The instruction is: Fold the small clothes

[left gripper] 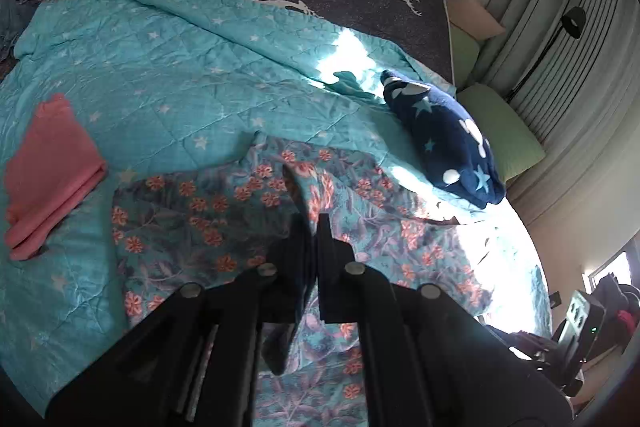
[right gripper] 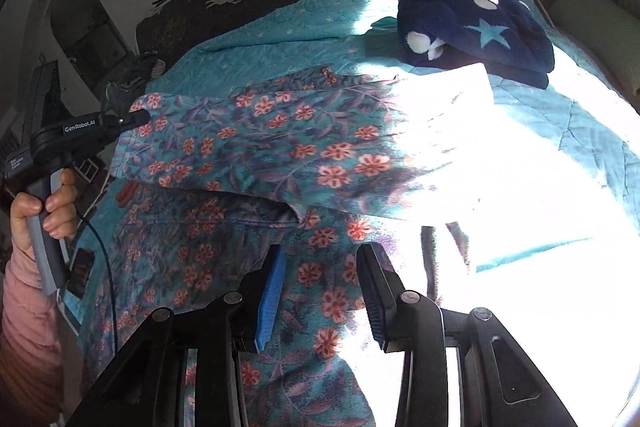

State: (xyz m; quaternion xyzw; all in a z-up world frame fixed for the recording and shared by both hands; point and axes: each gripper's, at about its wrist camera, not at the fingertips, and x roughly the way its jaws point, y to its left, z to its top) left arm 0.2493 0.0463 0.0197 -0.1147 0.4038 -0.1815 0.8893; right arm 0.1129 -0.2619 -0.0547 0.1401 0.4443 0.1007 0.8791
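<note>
A teal floral garment (left gripper: 200, 211) lies spread on the bed. In the left wrist view my left gripper (left gripper: 314, 223) is shut on a raised fold of it, and dark cloth hangs down between the fingers. The right wrist view shows the same left gripper (right gripper: 140, 117) pinching the garment's (right gripper: 280, 139) left edge, so that part is lifted and draped over the rest. My right gripper (right gripper: 320, 251) hovers open over the near part of the garment; its pads are apart and grip nothing.
A folded pink cloth (left gripper: 48, 167) rests at the left on the teal star quilt (left gripper: 160, 67). A navy star blanket (left gripper: 444, 143) is bunched at the right, beside a green pillow (left gripper: 504, 123). A person's hand (right gripper: 44, 211) holds the left gripper's handle. Bright sunlight washes out the right side.
</note>
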